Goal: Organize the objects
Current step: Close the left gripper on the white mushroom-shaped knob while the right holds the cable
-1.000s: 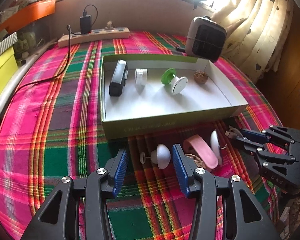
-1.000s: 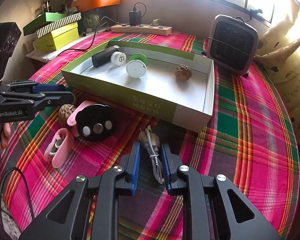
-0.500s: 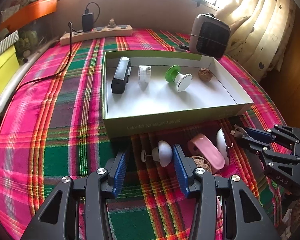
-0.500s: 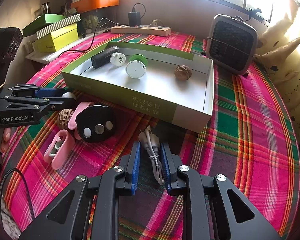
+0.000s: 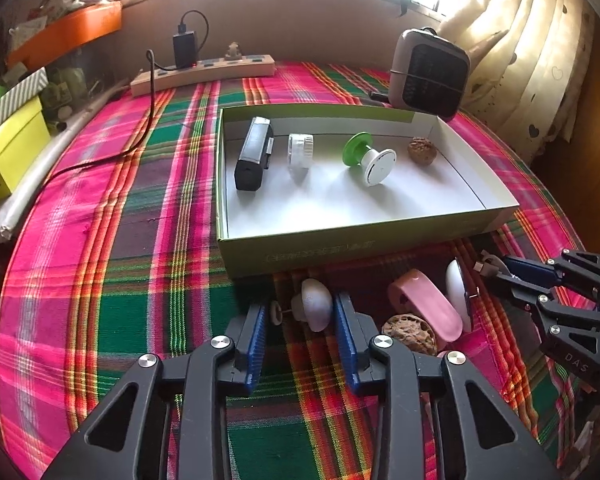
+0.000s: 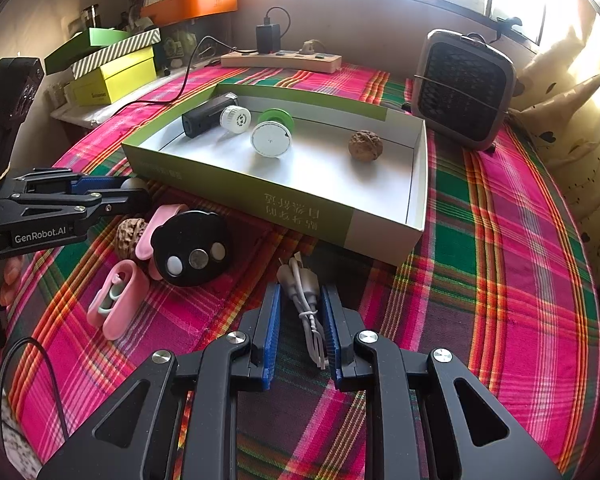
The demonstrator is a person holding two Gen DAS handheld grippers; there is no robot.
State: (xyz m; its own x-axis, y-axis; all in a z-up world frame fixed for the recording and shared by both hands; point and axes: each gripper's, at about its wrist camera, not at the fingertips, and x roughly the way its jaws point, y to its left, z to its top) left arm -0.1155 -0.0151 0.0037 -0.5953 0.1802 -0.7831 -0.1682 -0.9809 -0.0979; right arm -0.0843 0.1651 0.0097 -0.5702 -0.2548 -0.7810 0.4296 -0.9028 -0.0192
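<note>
Scene: a worktop [image 5: 112, 264] under a pink and green plaid cloth is carrying a shallow green box [image 5: 340, 248]; loose items are lying on the cloth in front of its near wall.
Left gripper [image 5: 300, 320]: its jaws are standing wide, one on each side of a white knob [image 5: 314, 308], a small domed piece with a thin stem and disc pointing left. The right pad looks to be touching the dome or nearly so; the left pad is standing clear of the disc.
Right gripper [image 6: 300, 320]: its jaws are narrow but not pressing, flanking a bundled white cable [image 6: 305, 300] that is lying lengthwise between them, plug ends toward the box.
Already in the box: a black block [image 5: 254, 154], a white cap [image 5: 300, 150], a green spool [image 5: 366, 158] and a walnut [image 5: 422, 151], spread along the far half.
Waiting outside: a second walnut [image 5: 410, 334], a pink clip [image 5: 424, 308], a black disc [image 6: 192, 248] and a pink case [image 6: 118, 300], close together between the two grippers.
Step in hand: both grippers are lining up a pick, by the look of it.
Doing it well: centring the left jaws on the dome, not the stem, since the round shape is likely to squirt out; closing slowly.
Cable: pinching near the tie, so the loops are lifting together.
Placing: lifting clear of the near wall and setting down in the bare front half.
</note>
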